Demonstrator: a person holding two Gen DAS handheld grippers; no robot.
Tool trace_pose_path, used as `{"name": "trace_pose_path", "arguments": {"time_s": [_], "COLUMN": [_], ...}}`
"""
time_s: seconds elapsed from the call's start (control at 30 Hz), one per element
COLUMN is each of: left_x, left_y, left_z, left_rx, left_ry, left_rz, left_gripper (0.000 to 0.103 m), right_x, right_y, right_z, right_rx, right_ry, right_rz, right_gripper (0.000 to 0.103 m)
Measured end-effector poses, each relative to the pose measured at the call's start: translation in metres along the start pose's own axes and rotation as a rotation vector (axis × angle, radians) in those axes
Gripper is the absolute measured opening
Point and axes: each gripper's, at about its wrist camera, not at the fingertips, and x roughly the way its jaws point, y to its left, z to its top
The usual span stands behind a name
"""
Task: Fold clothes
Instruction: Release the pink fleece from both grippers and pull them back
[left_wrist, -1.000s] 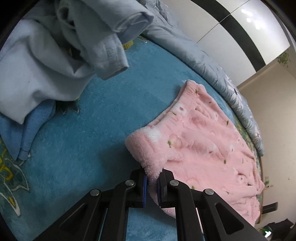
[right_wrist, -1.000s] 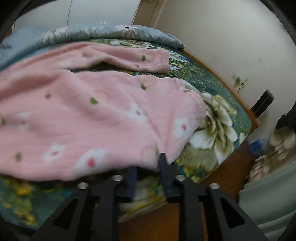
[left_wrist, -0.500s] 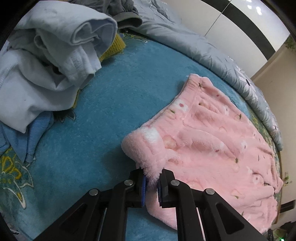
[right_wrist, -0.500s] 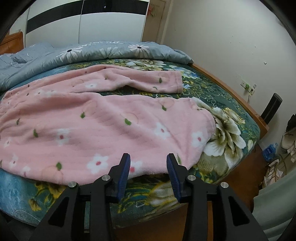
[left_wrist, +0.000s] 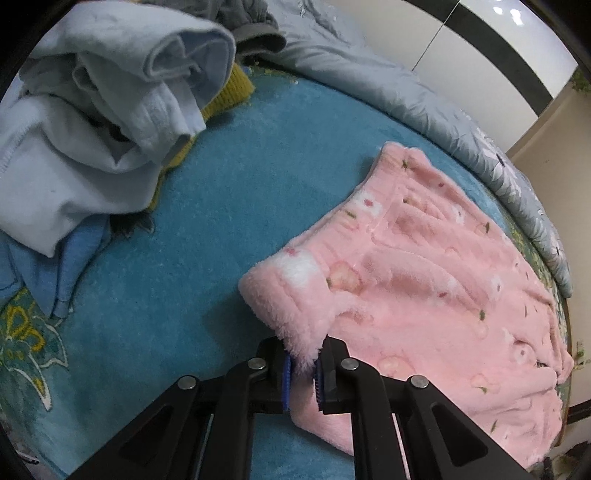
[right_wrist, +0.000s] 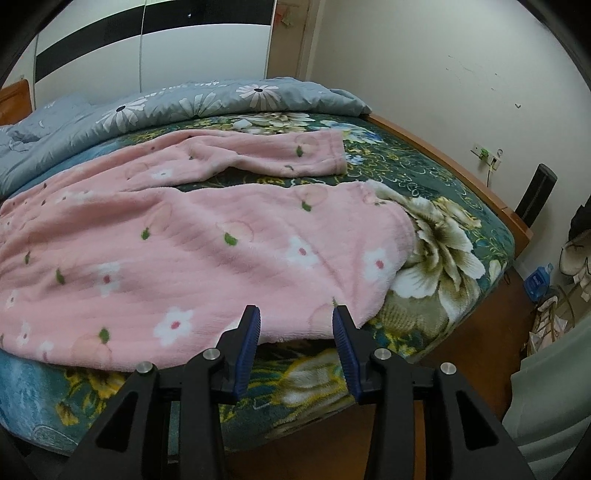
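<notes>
My left gripper (left_wrist: 301, 369) is clenched on the fluffy waistband corner of the pink pajama pants (left_wrist: 424, 280), low in the centre of the left wrist frame; the fleece bunches between the blue pads, and the rest spreads toward the right of the frame over the blue blanket (left_wrist: 221, 206). A heap of pale blue clothes (left_wrist: 92, 122) fills the upper left, well apart from the pants. My right gripper (right_wrist: 295, 332) is released, jaws wide, just in front of the hem of the nearer pant leg (right_wrist: 207, 251) (whether the tips touch the fleece, I cannot tell). Both legs lie flat across the floral bedspread (right_wrist: 439, 236), the farther one toward upper centre.
</notes>
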Motion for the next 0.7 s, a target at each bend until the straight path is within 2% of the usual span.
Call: {"name": "trace_pose_path", "arguments": {"time_s": [0.17, 0.3, 0.43, 0.5, 0.57, 0.7], "left_x": [-0.012, -0.027, -0.042, -0.049, -0.056, -0.063], "left_y": [0.012, 0.015, 0.018, 0.019, 0.021, 0.017], "left_z": [-0.001, -0.004, -0.007, -0.009, -0.01, -0.008], "left_rx": [-0.003, 0.067, 0.137, 0.172, 0.207, 0.259], "left_ry": [-0.035, -0.081, -0.127, -0.149, -0.172, -0.221], "left_rz": [-0.01, -0.018, -0.025, -0.028, -0.032, -0.009], "left_gripper": [0.007, 0.01, 0.015, 0.029, 0.035, 0.056], "right_x": [-0.003, -0.004, -0.004, -0.006, -0.008, -0.017], "right_y": [-0.013, -0.025, -0.016, -0.006, 0.005, 0.038], "right_z": [0.005, 0.013, 0.02, 0.026, 0.033, 0.052], "right_rx": [0.058, 0.133, 0.131, 0.119, 0.11, 0.071], "right_ry": [0.003, 0.014, 0.026, 0.03, 0.032, 0.021], "right_rz": [0.009, 0.036, 0.058, 0.065, 0.074, 0.108], "right_gripper": [0.042, 0.042, 0.042, 0.042, 0.042, 0.042]}}
